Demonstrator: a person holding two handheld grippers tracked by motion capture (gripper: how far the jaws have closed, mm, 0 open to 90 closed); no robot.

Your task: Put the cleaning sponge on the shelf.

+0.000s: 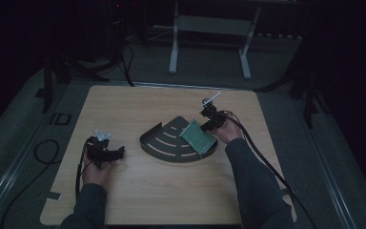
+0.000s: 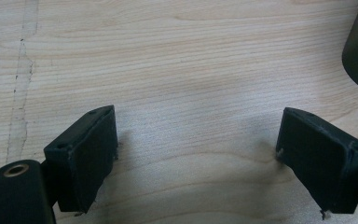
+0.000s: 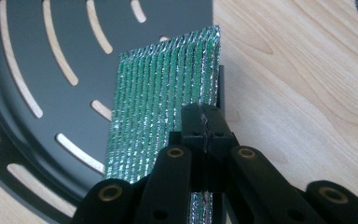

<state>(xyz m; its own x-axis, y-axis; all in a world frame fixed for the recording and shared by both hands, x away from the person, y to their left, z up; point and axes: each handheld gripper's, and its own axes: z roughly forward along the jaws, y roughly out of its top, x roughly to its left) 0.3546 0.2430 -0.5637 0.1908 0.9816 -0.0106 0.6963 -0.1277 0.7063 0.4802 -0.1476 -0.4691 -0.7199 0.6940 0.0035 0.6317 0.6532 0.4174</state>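
A wooden surface (image 1: 138,200) carries a black slotted fan-shaped tray (image 1: 164,140). A green perforated board (image 1: 198,137) lies on the tray's right edge, pinched by the right gripper (image 1: 208,123). Left of the tray, the left gripper (image 1: 116,152) rests, fingers (image 2: 86,156) spread, empty.

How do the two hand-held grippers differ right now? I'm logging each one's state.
The left hand-held gripper is open, jaws wide apart over bare wooden table, holding nothing. The right hand-held gripper is shut on the green perforated board, which lies over the black slotted tray. Both have black jaws and sit low at the table.
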